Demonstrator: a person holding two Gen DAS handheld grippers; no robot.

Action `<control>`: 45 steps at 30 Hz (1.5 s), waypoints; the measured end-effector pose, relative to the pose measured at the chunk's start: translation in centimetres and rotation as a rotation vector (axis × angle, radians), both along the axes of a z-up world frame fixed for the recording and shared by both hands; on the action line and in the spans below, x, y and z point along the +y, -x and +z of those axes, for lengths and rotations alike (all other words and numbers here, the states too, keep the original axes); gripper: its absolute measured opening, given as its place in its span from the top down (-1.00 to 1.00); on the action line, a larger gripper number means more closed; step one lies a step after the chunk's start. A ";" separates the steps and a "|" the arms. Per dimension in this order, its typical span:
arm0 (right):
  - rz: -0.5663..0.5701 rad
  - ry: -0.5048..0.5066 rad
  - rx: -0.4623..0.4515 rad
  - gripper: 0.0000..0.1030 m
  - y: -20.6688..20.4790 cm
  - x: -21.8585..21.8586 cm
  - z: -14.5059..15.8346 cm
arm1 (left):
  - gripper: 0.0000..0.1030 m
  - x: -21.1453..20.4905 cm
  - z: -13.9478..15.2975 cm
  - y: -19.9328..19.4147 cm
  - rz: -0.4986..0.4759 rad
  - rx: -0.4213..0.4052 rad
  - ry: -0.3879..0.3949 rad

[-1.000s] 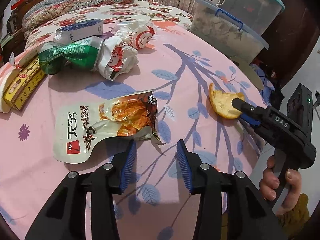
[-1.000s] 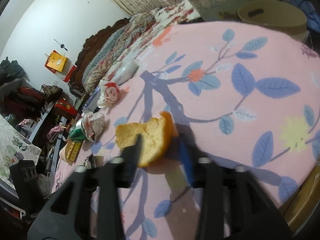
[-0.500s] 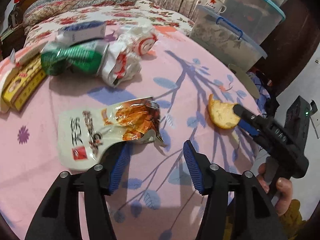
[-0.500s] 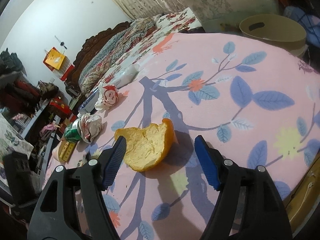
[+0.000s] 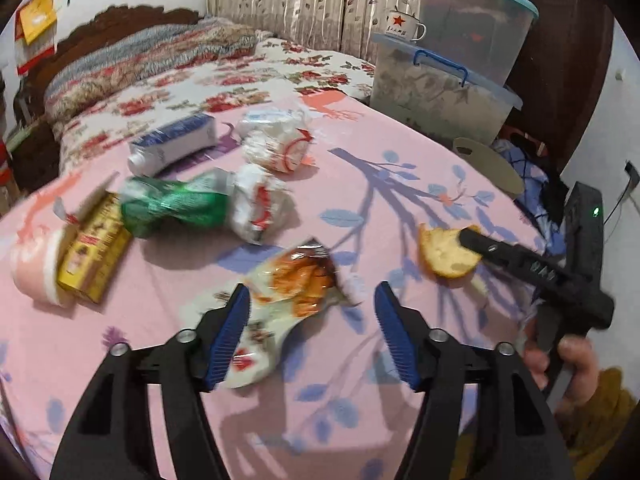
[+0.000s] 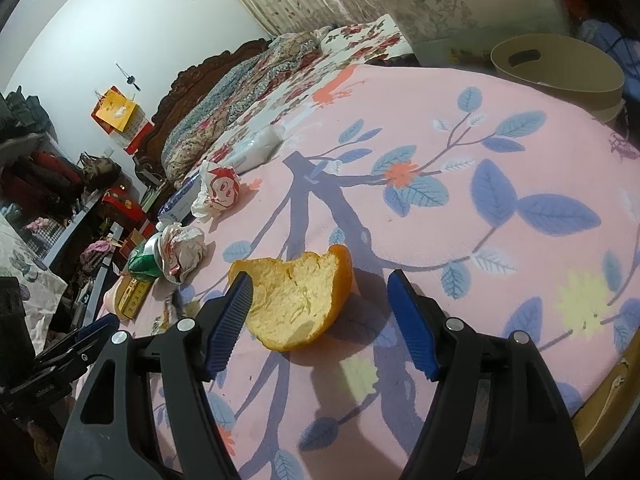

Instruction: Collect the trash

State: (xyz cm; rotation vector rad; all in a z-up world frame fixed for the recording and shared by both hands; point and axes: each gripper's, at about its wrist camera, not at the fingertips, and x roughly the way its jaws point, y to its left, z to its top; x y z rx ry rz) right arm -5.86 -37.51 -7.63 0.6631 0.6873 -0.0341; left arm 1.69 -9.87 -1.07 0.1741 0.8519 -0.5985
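Observation:
An orange peel point(image 6: 298, 300) lies on the pink floral tablecloth point(image 6: 460, 152). My right gripper point(image 6: 320, 316) is open around it, its left pad close to the peel's edge. The peel also shows in the left wrist view point(image 5: 446, 250), with the right gripper point(image 5: 472, 240) at it. My left gripper point(image 5: 312, 336) is open above an empty snack wrapper point(image 5: 292, 292), which lies between its fingertips. Further back lie a crushed green can point(image 5: 176, 204), two crumpled white wrappers point(image 5: 276, 144), a blue-white carton point(image 5: 172, 144) and a yellow box point(image 5: 92, 252).
A beige bin point(image 6: 556, 68) stands past the table's far right edge. Clear storage boxes point(image 5: 440, 84) with an enamel mug point(image 5: 402, 26) are stacked behind the table. A bed with floral covers point(image 5: 192, 68) lies beyond. A pink roll point(image 5: 32, 268) sits at the table's left.
My right gripper has opened and let go of the orange peel, which now rests on the cloth. My left gripper has opened wider and moved forward over the snack wrapper.

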 end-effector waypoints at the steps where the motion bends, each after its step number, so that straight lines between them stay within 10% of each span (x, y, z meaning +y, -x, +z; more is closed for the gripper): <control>1: 0.000 -0.005 -0.003 -0.37 0.1 -0.1 0.0 | -0.35 0.4 -0.1 -0.2 -0.020 -0.006 -0.013; 13: -0.008 -0.027 -0.001 -0.33 0.2 -0.4 0.0 | -0.42 -1.4 -5.3 -3.2 -0.244 0.012 -0.270; 17: -0.004 -0.003 0.009 -0.32 0.1 -0.1 0.2 | 0.53 -1.1 -4.2 -3.2 -0.221 -0.018 -0.244; 21: 0.016 0.036 0.014 -0.22 -0.3 0.4 0.2 | 0.58 -2.0 -3.6 -1.9 -0.225 -0.034 -0.242; 23: 0.033 0.058 0.028 0.32 -0.5 0.7 0.0 | 0.58 -2.7 -3.4 -1.5 -0.219 -0.019 -0.229; 28: 0.032 0.019 0.024 0.75 -0.2 -0.1 -0.5 | 0.58 -5.9 -2.7 -1.2 -0.229 0.039 -0.133; 40: -0.083 -0.020 -0.053 0.78 0.2 -10.1 1.8 | 0.68 -17.3 -1.1 -3.5 -0.353 0.115 -0.059; 45: -0.002 -0.120 -0.057 0.44 0.7 -10.9 1.1 | 0.68 -19.4 -0.8 -3.1 -0.383 0.116 -0.058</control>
